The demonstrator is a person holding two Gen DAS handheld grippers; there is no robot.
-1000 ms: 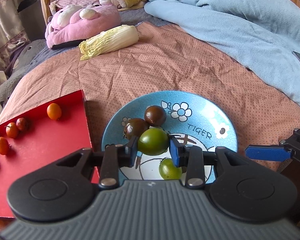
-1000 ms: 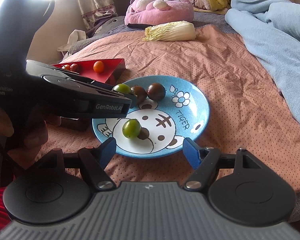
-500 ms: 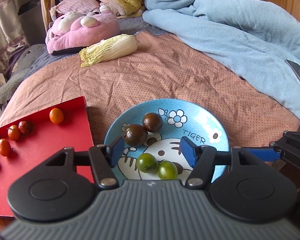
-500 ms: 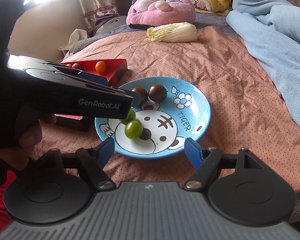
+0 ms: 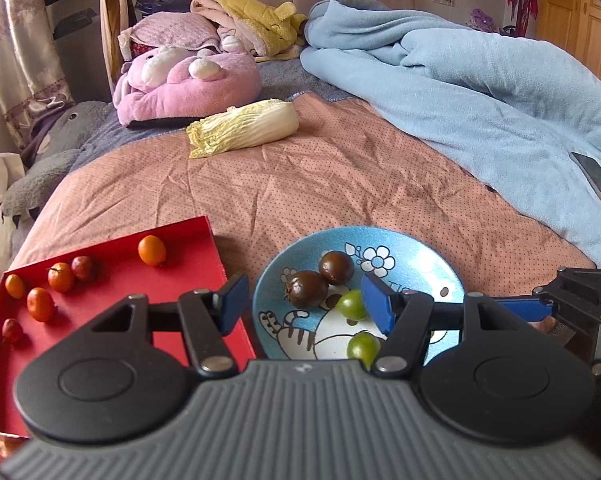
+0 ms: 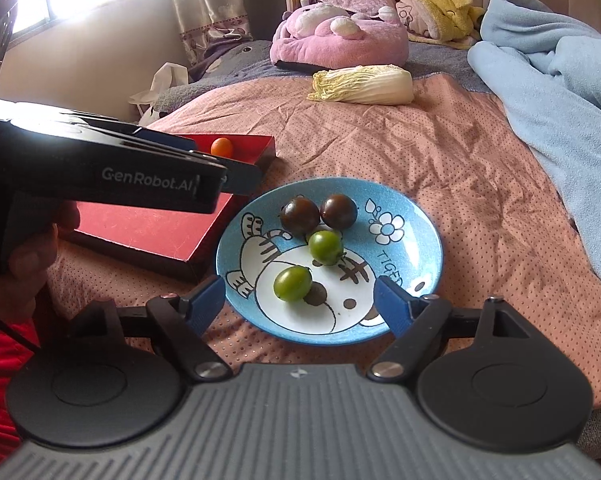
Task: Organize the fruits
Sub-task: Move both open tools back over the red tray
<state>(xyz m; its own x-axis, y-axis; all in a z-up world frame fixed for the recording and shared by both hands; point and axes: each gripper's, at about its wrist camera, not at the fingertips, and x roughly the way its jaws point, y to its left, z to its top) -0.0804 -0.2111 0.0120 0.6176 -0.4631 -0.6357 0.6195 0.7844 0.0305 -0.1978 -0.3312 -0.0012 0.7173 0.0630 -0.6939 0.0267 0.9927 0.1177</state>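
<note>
The left gripper [image 5: 304, 302] hangs with its jaws spread wide and nothing between them, over the near-left edge of the blue plate [image 5: 440, 268] and the right edge of the red tray [image 5: 112, 256]. The right gripper [image 6: 300, 300] is likewise wide and empty, low at the near rim of the plate.

On the plate lie 4 small round fruits: 2 dark brown ones [image 6: 300, 216] touching side by side toward the far side, 1 green one [image 6: 325, 247] just in front of them, and another green one [image 6: 292, 283] nearer, apart from the rest. The tray holds several small orange and red fruits [image 5: 151, 250], loosely scattered and well apart from the plate's lot.

These fruits look light, smooth-skinned and round, so they will likely roll on the glazed plate and slip out of a hard pinch; the skins may bruise or split under too much squeeze. The safest hold is probably across the widest part, pads level on opposite sides, closing gently. The nearer green one is the easiest to take, since nothing crowds it; the 2 dark ones would nudge each other.
</note>
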